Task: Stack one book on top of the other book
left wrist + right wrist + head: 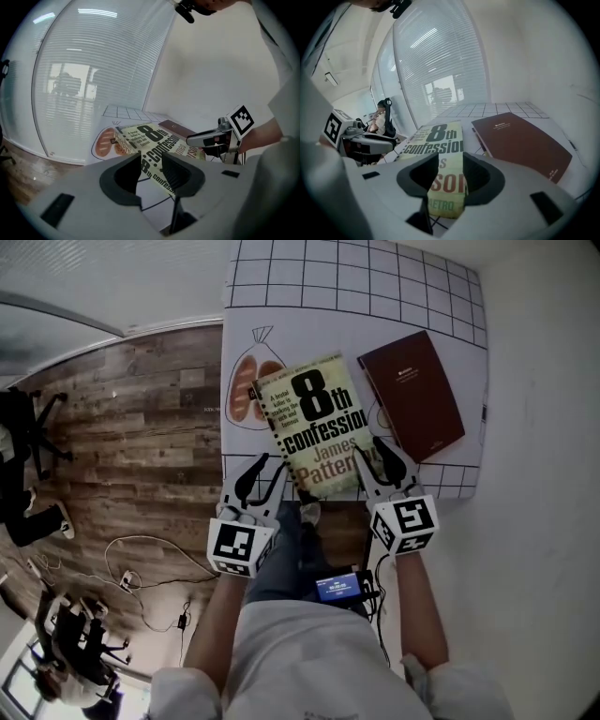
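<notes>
A yellow-green paperback [314, 423] titled "8th confession" lies flat on the white grid-pattern tablecloth [281, 287], slightly turned. A maroon hardback [412, 395] lies beside it on the right, close but apart. My left gripper [265, 476] is open at the paperback's near left corner, and my right gripper [380, 460] is open at its near right corner. In the left gripper view the paperback [150, 138] shows through the gap of the gripper [152, 171]. In the right gripper view the paperback's near end [438, 138] sits in the gap of the gripper [450, 180], with the maroon book [520, 143] to the right.
The table's near edge [281, 498] runs just under both grippers. Wooden floor [141, 427] with cables [141, 559] and office chairs [28, 427] lies to the left. A white wall [544, 474] borders the table on the right. A bread picture [246, 381] is printed on the cloth.
</notes>
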Motion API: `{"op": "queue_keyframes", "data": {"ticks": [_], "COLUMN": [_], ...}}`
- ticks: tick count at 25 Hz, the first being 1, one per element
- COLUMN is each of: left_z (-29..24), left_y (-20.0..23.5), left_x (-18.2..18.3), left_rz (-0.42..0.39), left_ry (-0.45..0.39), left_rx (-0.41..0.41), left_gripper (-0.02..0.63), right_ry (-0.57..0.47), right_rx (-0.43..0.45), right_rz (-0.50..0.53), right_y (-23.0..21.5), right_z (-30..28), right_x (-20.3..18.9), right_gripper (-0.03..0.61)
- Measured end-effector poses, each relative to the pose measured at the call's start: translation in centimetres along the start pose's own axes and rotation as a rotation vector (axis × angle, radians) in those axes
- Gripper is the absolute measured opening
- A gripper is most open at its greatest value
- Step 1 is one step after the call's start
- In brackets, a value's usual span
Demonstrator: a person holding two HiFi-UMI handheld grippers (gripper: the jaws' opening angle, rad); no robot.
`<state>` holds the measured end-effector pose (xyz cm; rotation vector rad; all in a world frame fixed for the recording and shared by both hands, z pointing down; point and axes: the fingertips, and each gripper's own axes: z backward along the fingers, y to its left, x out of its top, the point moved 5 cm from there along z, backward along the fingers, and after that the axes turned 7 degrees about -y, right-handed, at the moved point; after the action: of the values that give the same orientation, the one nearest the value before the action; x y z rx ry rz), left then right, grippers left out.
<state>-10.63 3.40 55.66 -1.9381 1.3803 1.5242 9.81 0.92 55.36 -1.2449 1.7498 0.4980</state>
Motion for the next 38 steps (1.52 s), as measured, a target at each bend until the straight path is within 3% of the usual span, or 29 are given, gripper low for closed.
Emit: {"op": "queue_keyframes", "data": {"ticks": [3,11,15,24,38], "left_z": [-0.4,-1.6,-2.3,-3.4,-3.2], "left_y": [0.1,0.4,0.3,0.1,0.4], "left_x": [-0.4,-1.5,-1.7,-1.6,-1.5], "left_rz": [0.044,0.122,0.141,0.180,0.175], "left_ry": [0.022,0.088,0.121,0.130,0.132], "left_rx": [-0.022,-0.013,-0.023,-0.025,0.019], "left_gripper": [0.158,0.199,0.201,0.201,0.201], "right_ry": [0.013,0.039,0.052,0.076,0.110], "right_rx": [-0.001,0.032,0.051,0.125,0.126], "right_rz": [-0.007,-0.037,-0.049,-0.185,-0.158], "right_y": [-0.2,-0.5,-0.6,-0.7,-0.2], "right_z": [-0.5,-2.0,-2.6,-3.4,-3.1], "right_x": [-0.2,-0.3,-0.3,-0.7,-0.4], "right_gripper": [0.171,0.216,0.231,0.230,0.212]}}
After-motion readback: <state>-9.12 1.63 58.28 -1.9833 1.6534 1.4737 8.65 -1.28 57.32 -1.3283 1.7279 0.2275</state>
